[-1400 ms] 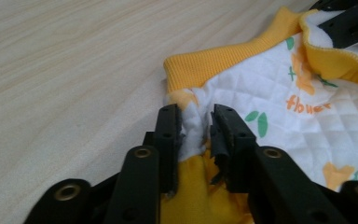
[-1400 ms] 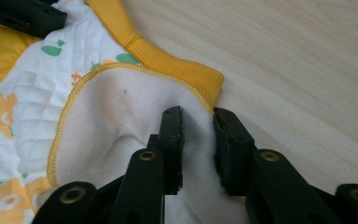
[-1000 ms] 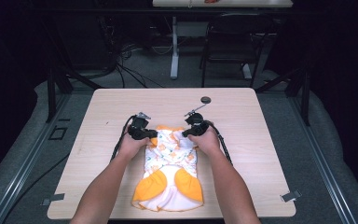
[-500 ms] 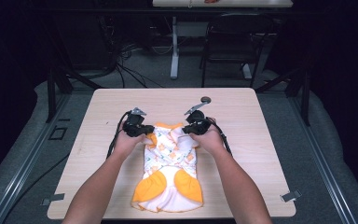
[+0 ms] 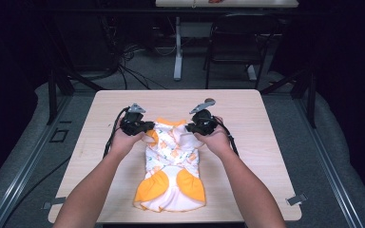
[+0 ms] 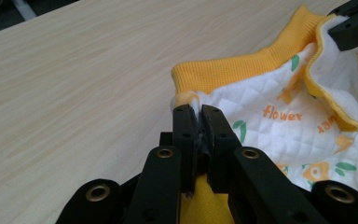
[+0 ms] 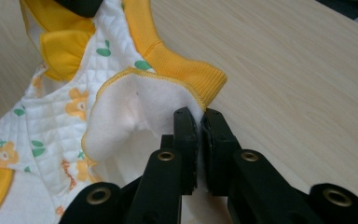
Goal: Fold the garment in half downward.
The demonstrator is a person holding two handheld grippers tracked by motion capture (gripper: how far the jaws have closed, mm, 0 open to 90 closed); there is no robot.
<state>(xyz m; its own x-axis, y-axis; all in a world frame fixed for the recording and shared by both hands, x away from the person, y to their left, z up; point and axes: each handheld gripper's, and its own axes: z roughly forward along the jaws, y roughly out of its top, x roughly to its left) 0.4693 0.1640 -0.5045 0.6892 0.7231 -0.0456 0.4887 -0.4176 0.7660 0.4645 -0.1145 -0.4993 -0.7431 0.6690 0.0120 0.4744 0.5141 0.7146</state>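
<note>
Quilted garment point(image 5: 171, 161) lengthwise, orange collar far end.

Looks like a lab or recording studio, not a home: a lone wooden table point(image 5: 247, 109) mid-frame on grey matting, dark surroundings, loose cables point(image 5: 128, 71) on the floor upper left, a black chair point(image 5: 233, 45) and another desk point(image 5: 228, 4) along the top edge.

left tool point(image 5: 142, 127) moved outward, garment point(image 5: 171, 161) spread
</note>
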